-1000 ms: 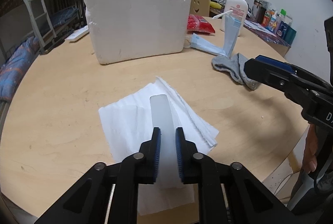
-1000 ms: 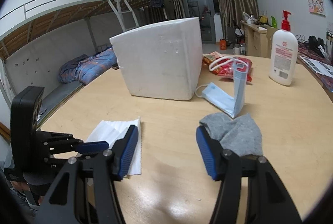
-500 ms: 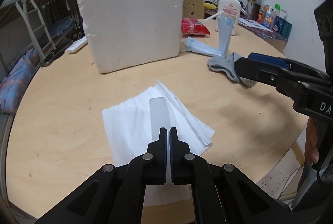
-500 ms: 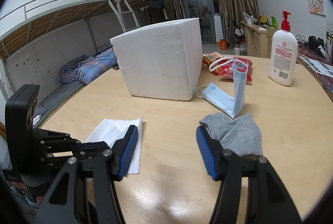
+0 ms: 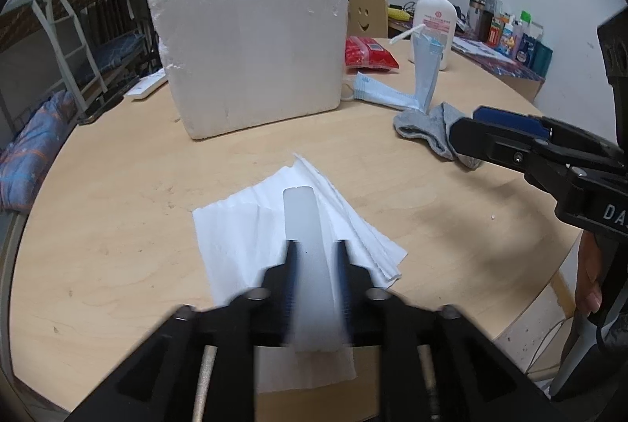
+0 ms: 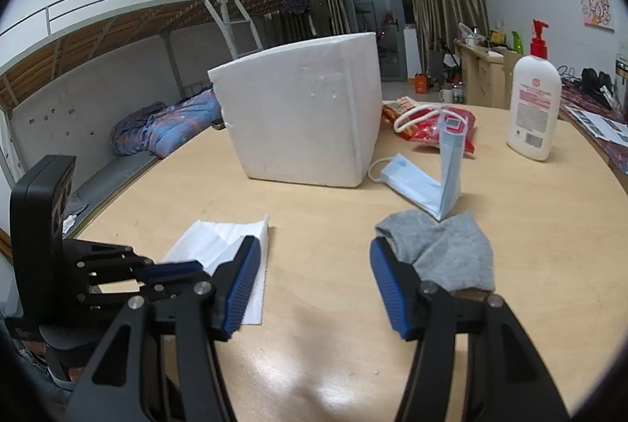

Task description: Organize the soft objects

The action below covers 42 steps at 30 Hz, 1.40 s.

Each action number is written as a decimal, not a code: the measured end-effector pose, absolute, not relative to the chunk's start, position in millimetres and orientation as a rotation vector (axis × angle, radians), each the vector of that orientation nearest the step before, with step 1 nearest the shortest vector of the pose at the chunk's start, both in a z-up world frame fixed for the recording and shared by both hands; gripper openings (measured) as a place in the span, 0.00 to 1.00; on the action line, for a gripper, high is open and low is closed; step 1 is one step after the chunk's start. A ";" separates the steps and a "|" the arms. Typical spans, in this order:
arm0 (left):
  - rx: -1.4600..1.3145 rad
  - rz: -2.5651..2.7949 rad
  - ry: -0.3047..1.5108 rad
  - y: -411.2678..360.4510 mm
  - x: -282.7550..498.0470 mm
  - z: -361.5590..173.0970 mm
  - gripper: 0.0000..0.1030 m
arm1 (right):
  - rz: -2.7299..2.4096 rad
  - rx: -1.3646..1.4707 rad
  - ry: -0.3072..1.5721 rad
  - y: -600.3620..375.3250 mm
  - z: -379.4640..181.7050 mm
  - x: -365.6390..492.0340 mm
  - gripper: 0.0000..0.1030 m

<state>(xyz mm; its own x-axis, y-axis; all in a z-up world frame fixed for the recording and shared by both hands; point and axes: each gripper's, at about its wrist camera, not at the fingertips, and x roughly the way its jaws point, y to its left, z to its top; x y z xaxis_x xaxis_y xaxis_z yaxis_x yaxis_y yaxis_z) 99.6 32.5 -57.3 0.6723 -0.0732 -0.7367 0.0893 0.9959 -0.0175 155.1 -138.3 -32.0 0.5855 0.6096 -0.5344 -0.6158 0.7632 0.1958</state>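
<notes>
The left gripper (image 5: 316, 261) sits low over the stack of white tissues (image 5: 251, 245) near the table's (image 5: 117, 186) front edge, its jaws having just been opening; a translucent strip stands between them, and the blur hides whether the pads touch it. Probably it is letting go after a pinch, so the tissues lie flat. The right gripper (image 6: 314, 280) hovers with jaws apart and empty over bare wood, the grey sock (image 6: 451, 249) just beyond its right finger, likely its next pick. The blue face masks (image 6: 428, 182) lie beside the white foam box (image 6: 306, 116), seemingly where soft things go.
</notes>
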 end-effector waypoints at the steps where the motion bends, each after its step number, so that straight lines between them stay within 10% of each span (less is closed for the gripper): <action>1: 0.006 -0.097 0.820 34.3 98.7 -56.2 0.44 | 0.712 -0.013 0.617 -139.2 -31.6 155.0 0.61; 3: -0.020 -0.101 0.796 37.3 96.5 -54.0 0.60 | 0.695 -0.022 0.618 -141.6 -31.9 155.9 0.61; 10: -0.024 -0.061 0.832 39.0 106.8 -62.9 0.60 | 0.659 -0.006 0.625 -151.9 -31.5 158.9 0.61; 21: -0.016 -0.059 0.878 37.9 109.7 -72.0 0.22 | 0.662 -0.011 0.624 -150.5 -31.5 156.3 0.61; 42: -0.045 -0.169 0.733 44.7 95.7 -9.7 0.13 | 0.756 -0.066 0.625 -133.2 -36.1 146.1 0.61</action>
<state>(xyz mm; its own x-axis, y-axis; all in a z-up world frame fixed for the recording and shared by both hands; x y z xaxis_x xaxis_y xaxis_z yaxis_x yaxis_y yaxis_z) 95.7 44.7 -9.7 0.7300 -0.1688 -0.6623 0.1377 0.9855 -0.0994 146.1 -133.2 -36.1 0.5561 0.6210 -0.5524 -0.6590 0.7344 0.1623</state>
